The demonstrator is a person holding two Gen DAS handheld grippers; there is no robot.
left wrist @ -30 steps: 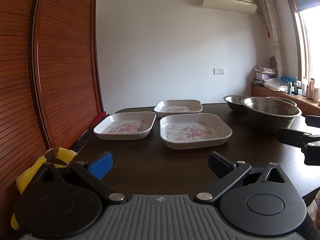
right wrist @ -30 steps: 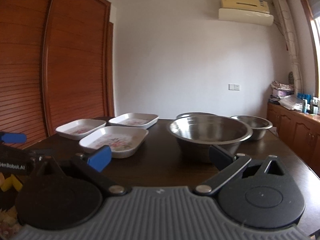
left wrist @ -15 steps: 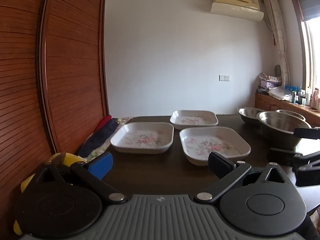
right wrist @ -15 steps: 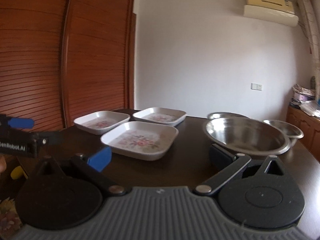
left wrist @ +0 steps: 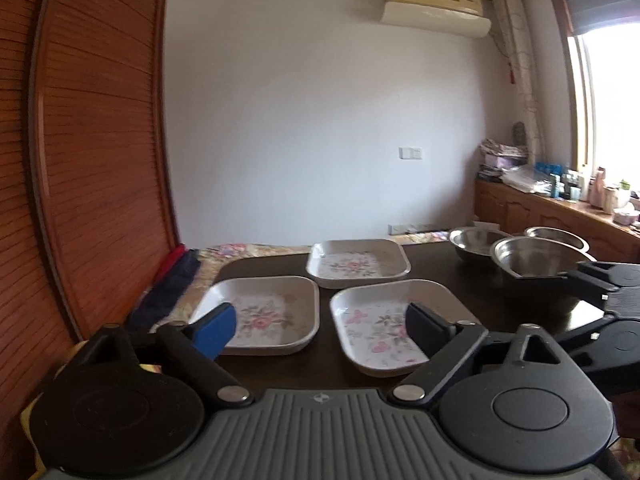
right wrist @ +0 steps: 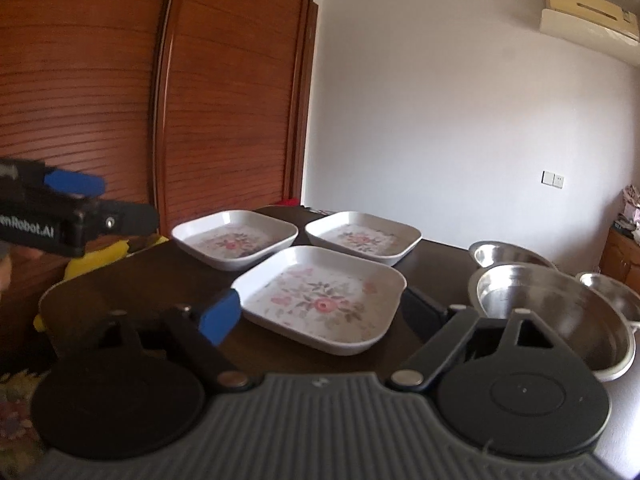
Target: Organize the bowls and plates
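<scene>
Three white square plates with pink flowers lie on the dark table [left wrist: 280, 368]: left plate [left wrist: 260, 312], far plate [left wrist: 356, 264], near right plate [left wrist: 384, 328]. Three steel bowls stand at the right, the big bowl [left wrist: 532, 256] in front. My left gripper [left wrist: 320, 332] hovers open before the two near plates, touching nothing. In the right wrist view my right gripper [right wrist: 322, 312] hangs over the near edge of the closest plate [right wrist: 320, 300]. Its jaws are closing, the pads still clear of the plate. The big bowl [right wrist: 548, 312] lies to its right.
Slatted wooden wardrobe doors [left wrist: 100, 160] run along the left. A yellow object [right wrist: 104, 256] and folded cloths [left wrist: 172, 280] lie by the table's left side. A wooden sideboard [left wrist: 560, 212] with bottles stands under the window at right.
Both grippers have risen and moved in toward the plates, which now look nearer. The right gripper has swung left from the big bowl to the closest plate, and its jaws have narrowed a little.
</scene>
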